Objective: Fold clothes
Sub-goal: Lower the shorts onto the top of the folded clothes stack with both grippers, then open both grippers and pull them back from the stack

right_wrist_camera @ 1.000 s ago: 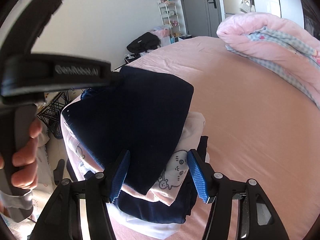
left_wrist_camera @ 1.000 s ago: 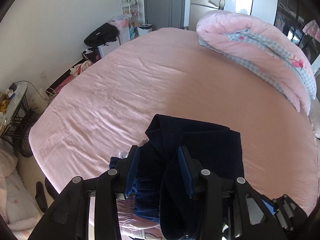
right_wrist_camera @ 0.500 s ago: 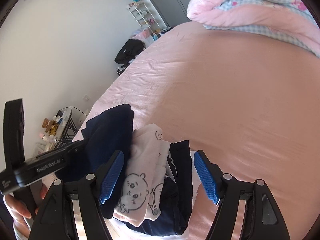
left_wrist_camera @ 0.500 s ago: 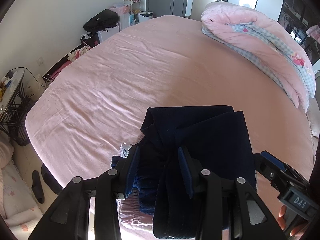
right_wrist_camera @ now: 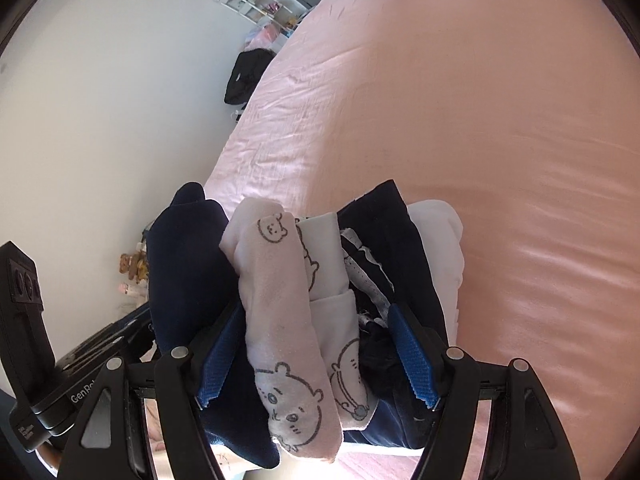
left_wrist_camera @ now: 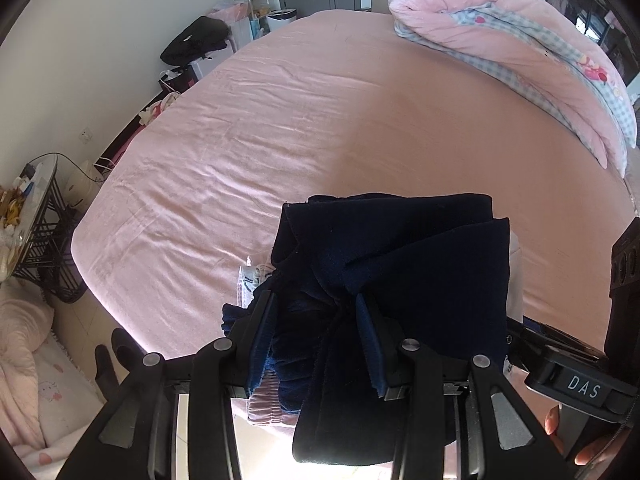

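Observation:
A folded navy garment [left_wrist_camera: 400, 264] tops a small stack of clothes at the near edge of the pink bed [left_wrist_camera: 280, 120]. My left gripper [left_wrist_camera: 316, 308] is shut on a bunched edge of that navy cloth. In the right wrist view the stack shows side-on: navy cloth [right_wrist_camera: 180, 280], a pink bear-print garment [right_wrist_camera: 280, 300], darker layers, and a white piece [right_wrist_camera: 440, 232]. My right gripper [right_wrist_camera: 316, 320] stands wide open around the stack's end, and its blue pads [right_wrist_camera: 412, 360] still show beside the cloth. The left gripper's body [right_wrist_camera: 40, 360] sits to the left of it.
A rolled pink duvet [left_wrist_camera: 520, 40] lies along the far right of the bed. A wire side table [left_wrist_camera: 32, 208], a black bag [left_wrist_camera: 196, 40] and dark shoes [left_wrist_camera: 116, 356] stand on the floor to the left. The right gripper's body [left_wrist_camera: 580, 384] and a person's fingers [left_wrist_camera: 592, 452] are at lower right.
My right gripper rolled, sank and widened, and the stack's end now lies between its jaws. The left gripper dipped slightly, still holding the navy cloth.

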{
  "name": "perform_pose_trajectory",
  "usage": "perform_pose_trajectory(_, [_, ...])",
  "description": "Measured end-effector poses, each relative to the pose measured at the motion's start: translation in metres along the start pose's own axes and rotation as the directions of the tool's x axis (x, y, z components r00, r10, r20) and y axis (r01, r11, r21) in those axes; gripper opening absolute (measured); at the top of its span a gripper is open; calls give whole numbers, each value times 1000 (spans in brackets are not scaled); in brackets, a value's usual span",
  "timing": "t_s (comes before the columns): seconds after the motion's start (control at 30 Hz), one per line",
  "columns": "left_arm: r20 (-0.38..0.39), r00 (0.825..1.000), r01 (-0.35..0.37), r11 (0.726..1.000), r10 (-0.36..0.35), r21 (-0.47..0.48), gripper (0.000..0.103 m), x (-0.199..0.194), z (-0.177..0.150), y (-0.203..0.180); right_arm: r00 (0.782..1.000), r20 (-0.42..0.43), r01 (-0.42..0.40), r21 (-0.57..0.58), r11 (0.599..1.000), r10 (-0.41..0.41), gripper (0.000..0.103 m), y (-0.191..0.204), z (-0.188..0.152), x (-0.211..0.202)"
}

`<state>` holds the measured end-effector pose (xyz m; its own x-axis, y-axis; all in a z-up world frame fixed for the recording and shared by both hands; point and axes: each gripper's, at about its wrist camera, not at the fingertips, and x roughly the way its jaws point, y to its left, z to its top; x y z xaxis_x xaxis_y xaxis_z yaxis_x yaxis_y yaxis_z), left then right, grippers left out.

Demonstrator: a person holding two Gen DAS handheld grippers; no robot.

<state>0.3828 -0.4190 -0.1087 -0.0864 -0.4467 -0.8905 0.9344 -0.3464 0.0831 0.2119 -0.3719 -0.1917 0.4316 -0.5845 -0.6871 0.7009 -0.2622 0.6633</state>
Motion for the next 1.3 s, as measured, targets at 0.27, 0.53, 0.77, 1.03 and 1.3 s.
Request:
perform_pose_trajectory(0.27, [48, 997, -61, 998, 59, 28, 38, -7, -3, -14, 999, -5, 53, -8, 999, -53, 72, -4, -1, -5])
perform_pose_trajectory(0.53, [89, 996, 34, 998, -29, -53, 44, -31, 8, -11, 995, 31, 97, -4, 995, -97, 73, -5, 6, -23])
perform_pose_trajectory(0.77, [85, 980, 194, 962, -180, -193, 45, -35, 20, 8, 994, 63, 87, 16, 996, -88, 73, -8, 14, -40])
perform_pose_trajectory(1.03, [169, 956, 276, 929, -239, -246, 45, -50, 18, 16, 989, 106, 111, -26, 994, -107, 73, 2, 18, -58])
perform_pose_trajectory(1.3, [299, 935, 255, 947, -191, -193, 45, -83, 4, 22, 980, 150, 145, -102, 984, -129, 73, 21, 8, -81])
